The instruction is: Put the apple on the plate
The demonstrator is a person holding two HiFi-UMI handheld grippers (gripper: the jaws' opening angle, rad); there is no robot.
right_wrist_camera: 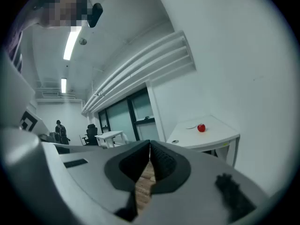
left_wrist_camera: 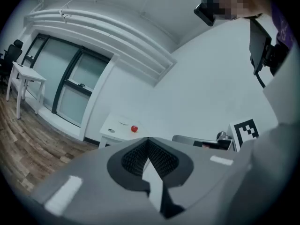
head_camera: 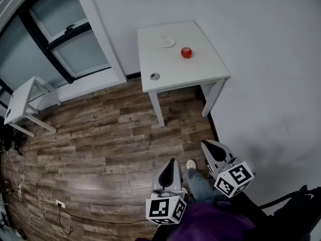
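Observation:
A red apple (head_camera: 186, 52) rests on the small white table (head_camera: 200, 72) against the wall, right of a white plate (head_camera: 167, 42) and apart from it. Both grippers are held low over the wooden floor, far short of the table. My left gripper (head_camera: 173, 161) is shut with nothing in it, and so is my right gripper (head_camera: 204, 144). Past the closed left gripper (left_wrist_camera: 148, 139), the apple (left_wrist_camera: 134, 129) and plate (left_wrist_camera: 124, 122) look small and distant. Beyond the closed right gripper (right_wrist_camera: 150, 145), the apple (right_wrist_camera: 201, 128) sits beside the plate (right_wrist_camera: 191, 125).
A small round metal object (head_camera: 155, 76) lies near the table's front left corner. A second white table (head_camera: 22, 102) stands at the left by the windows. Cables (head_camera: 30, 195) trail on the floor. A person (right_wrist_camera: 59, 128) stands far off by an office chair.

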